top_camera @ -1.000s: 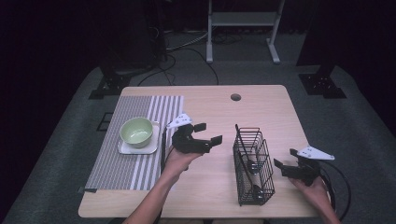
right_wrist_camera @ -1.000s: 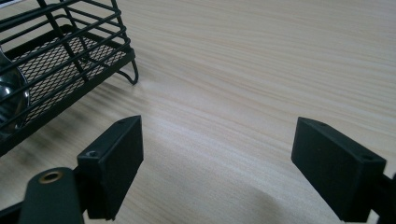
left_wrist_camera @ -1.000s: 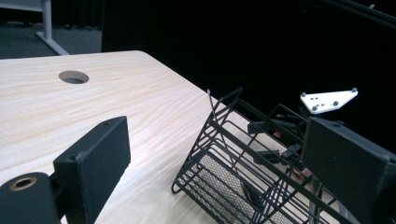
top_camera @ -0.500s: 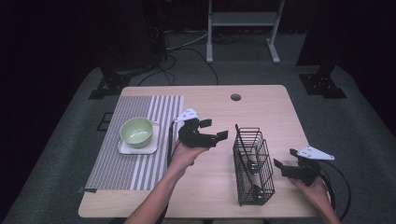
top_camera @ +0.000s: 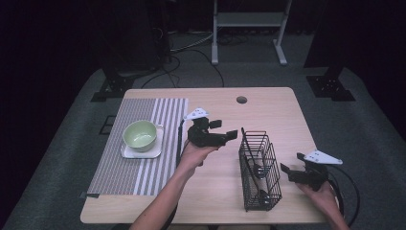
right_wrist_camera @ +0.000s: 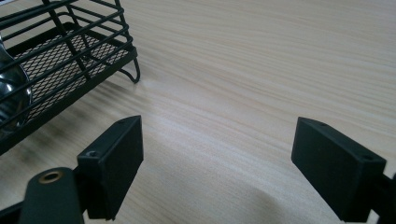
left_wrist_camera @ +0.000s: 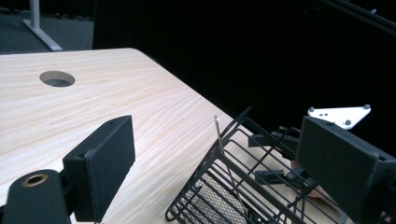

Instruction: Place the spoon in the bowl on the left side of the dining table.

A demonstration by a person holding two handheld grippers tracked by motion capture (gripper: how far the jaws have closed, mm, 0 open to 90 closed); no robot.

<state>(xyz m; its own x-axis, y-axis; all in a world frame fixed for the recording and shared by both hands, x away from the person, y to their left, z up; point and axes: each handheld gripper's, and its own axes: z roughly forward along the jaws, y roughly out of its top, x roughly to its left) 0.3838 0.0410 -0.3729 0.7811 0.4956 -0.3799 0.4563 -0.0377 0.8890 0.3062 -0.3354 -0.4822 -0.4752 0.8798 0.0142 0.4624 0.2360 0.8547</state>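
Observation:
A black wire basket [top_camera: 260, 168] stands on the wooden table [top_camera: 268, 112], right of centre, with metal cutlery [top_camera: 254, 168] inside. My left gripper [top_camera: 226, 130] hovers open just left of the basket's far end, nothing between its jaws. In the left gripper view [left_wrist_camera: 215, 158] the basket's rim [left_wrist_camera: 243, 140] lies just ahead, and a thin metal handle [left_wrist_camera: 218, 133] sticks up from it. My right gripper [top_camera: 291, 163] is open and empty, low over the table right of the basket. The right gripper view [right_wrist_camera: 217, 163] has the basket's corner [right_wrist_camera: 70, 46] and a spoon bowl [right_wrist_camera: 11, 93] at upper left.
A green bowl [top_camera: 140, 134] sits on a white square plate [top_camera: 155, 152] on a striped placemat [top_camera: 143, 115] at the left. A round cable hole [top_camera: 242, 99] is near the table's far edge. Cables trail from the right gripper off the table's right edge.
My left gripper has moved to the right, closer to the basket's far end. The right gripper has stayed where it was.

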